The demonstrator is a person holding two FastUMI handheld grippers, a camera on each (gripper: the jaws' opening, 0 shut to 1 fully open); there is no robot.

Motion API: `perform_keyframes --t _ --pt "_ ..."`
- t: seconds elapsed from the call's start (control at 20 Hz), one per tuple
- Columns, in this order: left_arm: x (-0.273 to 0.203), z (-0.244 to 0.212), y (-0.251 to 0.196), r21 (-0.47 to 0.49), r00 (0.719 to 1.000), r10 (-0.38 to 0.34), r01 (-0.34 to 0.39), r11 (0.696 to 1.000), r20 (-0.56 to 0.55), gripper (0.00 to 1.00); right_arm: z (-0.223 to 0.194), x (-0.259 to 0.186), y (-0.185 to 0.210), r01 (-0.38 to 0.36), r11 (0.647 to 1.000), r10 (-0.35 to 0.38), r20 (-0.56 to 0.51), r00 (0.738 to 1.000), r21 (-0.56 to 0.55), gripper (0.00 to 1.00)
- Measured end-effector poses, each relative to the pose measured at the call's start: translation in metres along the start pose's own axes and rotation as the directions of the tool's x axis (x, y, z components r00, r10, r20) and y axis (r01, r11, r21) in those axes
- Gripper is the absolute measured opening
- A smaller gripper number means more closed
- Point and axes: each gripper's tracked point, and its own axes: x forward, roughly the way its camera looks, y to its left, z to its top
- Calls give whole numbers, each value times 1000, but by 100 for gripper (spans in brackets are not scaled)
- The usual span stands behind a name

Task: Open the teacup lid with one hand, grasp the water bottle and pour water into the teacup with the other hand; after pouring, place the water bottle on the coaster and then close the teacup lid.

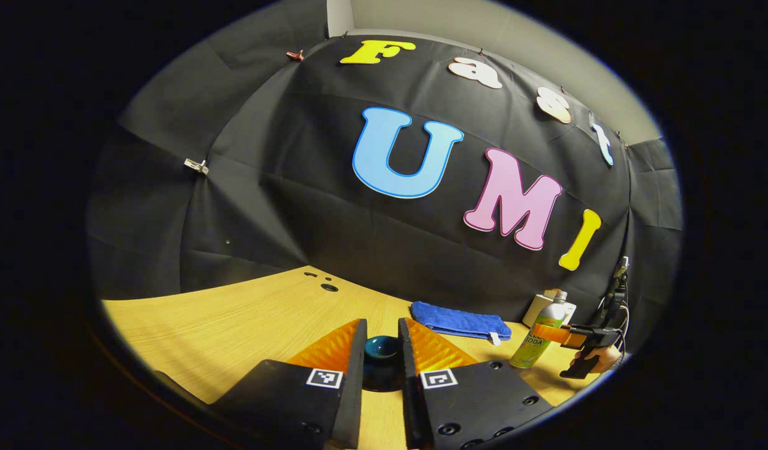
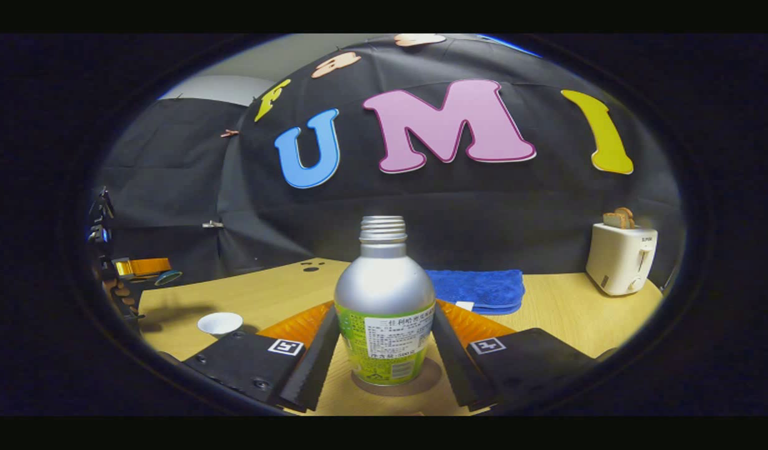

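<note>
At frame centre, the bottle (image 2: 384, 300) is silver above a green label. Right of it: blue towel (image 2: 480, 289), cream toaster (image 2: 620, 258). Lower left, a white cup (image 2: 220, 323) on the pale wood-grain table (image 2: 284, 287).

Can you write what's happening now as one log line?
left gripper: holds teacup lid | right gripper: grips water bottle on coaster | teacup: open

Coaster (image 2: 430, 380) mostly hidden under the water bottle (image 2: 384, 306)
</note>
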Motion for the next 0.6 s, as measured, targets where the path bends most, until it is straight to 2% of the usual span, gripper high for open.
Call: perform_keyframes --t 0.2,0.6 --pt "0 -1 1 8 1000 4 -4 1000 0 31 -6 2 -5 18 999 -19 -19 1000 -37 81" --pt "1 -2 1 3 1000 2 -2 1000 -3 31 -14 3 -7 49 998 -50 -24 998 -30 81"
